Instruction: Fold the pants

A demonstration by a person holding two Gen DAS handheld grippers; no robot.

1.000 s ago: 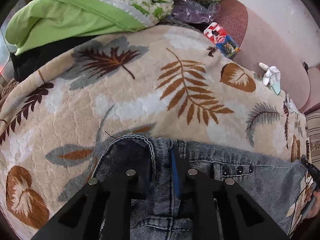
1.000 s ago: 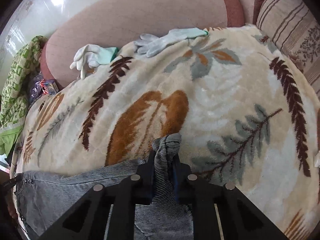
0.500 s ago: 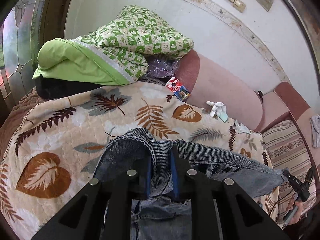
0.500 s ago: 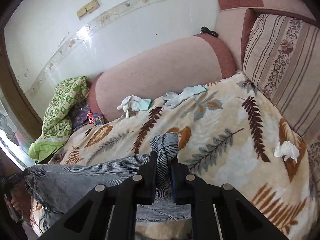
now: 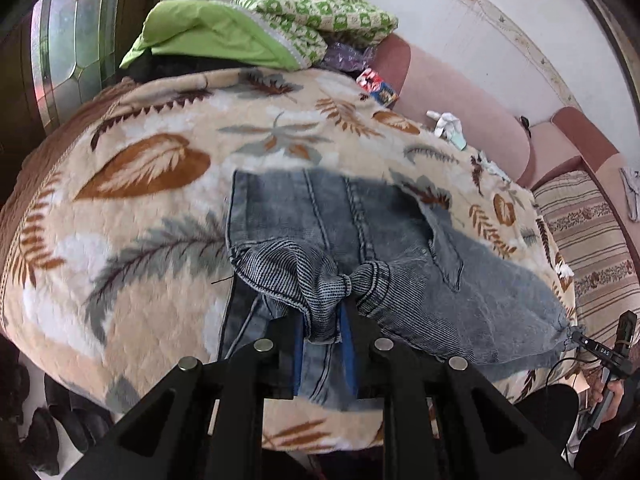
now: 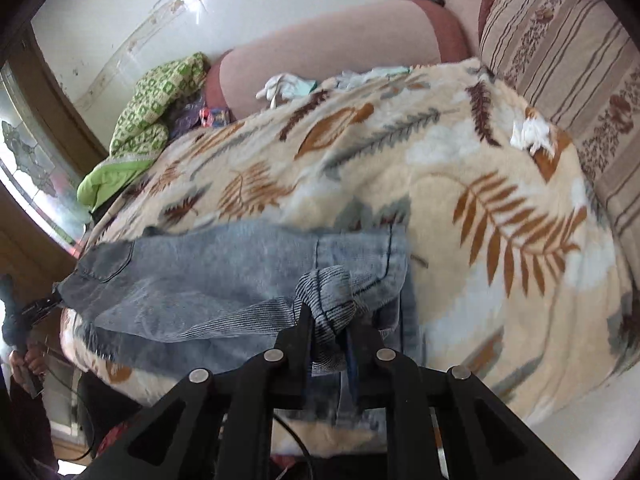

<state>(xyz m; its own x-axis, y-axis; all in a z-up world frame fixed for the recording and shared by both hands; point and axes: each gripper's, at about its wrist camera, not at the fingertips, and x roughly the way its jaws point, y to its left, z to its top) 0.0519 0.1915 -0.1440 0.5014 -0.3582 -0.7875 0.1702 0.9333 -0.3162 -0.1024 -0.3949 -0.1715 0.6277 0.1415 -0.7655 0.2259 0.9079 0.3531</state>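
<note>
Denim is bunched between the pads of the left gripper (image 5: 324, 322), which is clenched on a wad of pants (image 5: 340, 232) waistband. The right gripper (image 6: 330, 330) also has a bunch of the same fabric between its fingers, its jaws just starting to part while the cloth is still pinched there. Between the two grippers the pants hang doubled over, with the lower layer lying flat on the blanket (image 5: 132, 208) near its front edge, a back pocket showing on the upper layer. The leaf-patterned blanket covers a sofa (image 6: 320, 60). At the blanket's far left corner sits a green quilt (image 5: 280, 20), with a small printed packet (image 5: 376, 84) beside it. White gloves (image 6: 286, 84) lie along the far edge against the sofa back, and a crumpled tissue (image 6: 532, 134) rests near the right edge by a striped cushion (image 6: 560, 40).
</note>
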